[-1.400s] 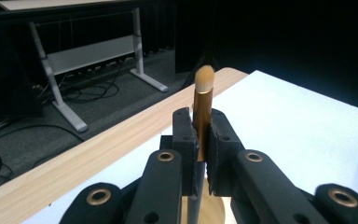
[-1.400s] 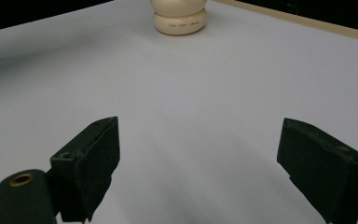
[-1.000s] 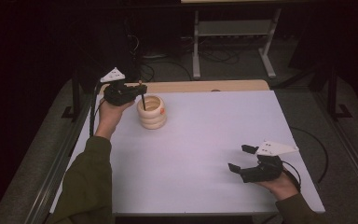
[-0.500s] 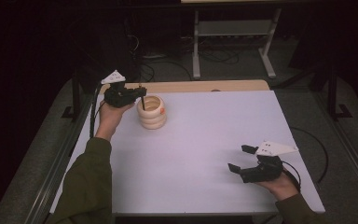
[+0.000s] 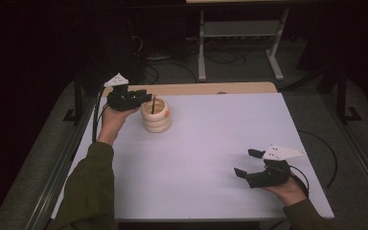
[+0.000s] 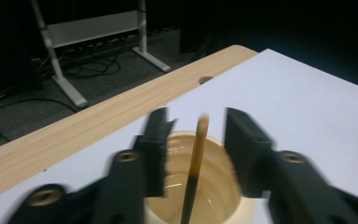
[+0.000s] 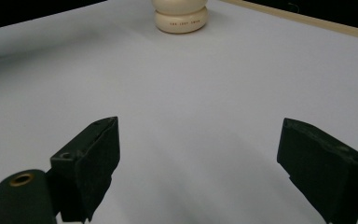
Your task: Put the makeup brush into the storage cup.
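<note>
A cream ribbed cup (image 5: 156,116) stands at the table's far left, and a thin dark stick (image 5: 153,103) leans upright in it. My left gripper (image 5: 146,98) hovers just over the cup's rim. In the left gripper view the stick (image 6: 196,158) rises between the jaws of my left gripper (image 6: 196,116) with a gap on each side. Those jaws have just been opening and do not touch the stick. Low on the table near the front right, my right gripper (image 5: 246,162) is wide open with nothing in it. It faces the cup (image 7: 181,14) from afar.
A white sheet (image 5: 220,139) covers the table, with a bare wooden strip (image 5: 196,88) along the far edge. Beyond the table are a metal stand (image 5: 239,33) and cables on a dark floor.
The left gripper's jaws have come apart around the stick, which now stands free in the cup. Neither hand has shifted.
</note>
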